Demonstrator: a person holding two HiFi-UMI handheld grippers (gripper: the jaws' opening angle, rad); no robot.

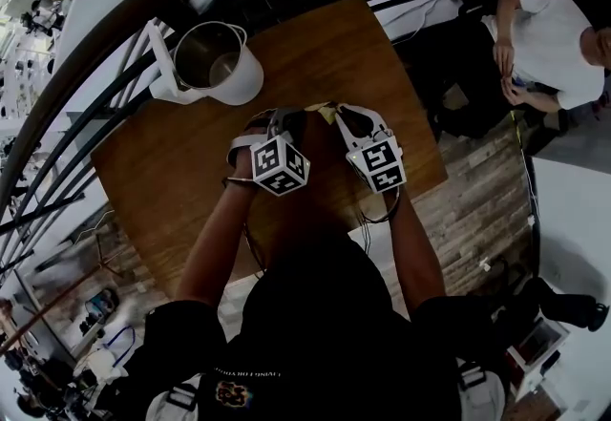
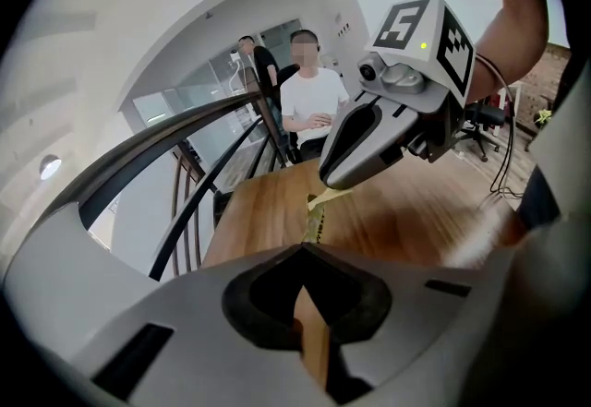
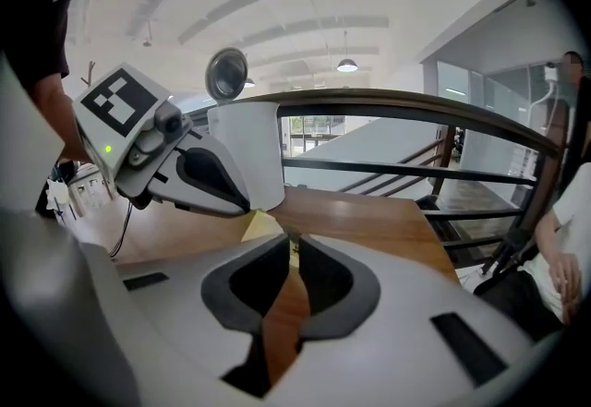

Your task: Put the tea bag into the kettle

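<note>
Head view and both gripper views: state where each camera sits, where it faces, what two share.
Head view: on the person's head, looking steeply down at table, kettle, left tool, right tool; forearms, torso show.
Left gripper view: on the left tool, facing the right tool; right forearm shows.
Right gripper view: on the right tool, facing the left tool and kettle; left arm shows.
Shared: both gripper views show the tea bag between tools.

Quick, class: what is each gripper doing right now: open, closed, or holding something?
Left gripper: closed, gripping one end of the tea bag.
Right gripper: nearly closed, pinching the tea bag's other end.
</note>
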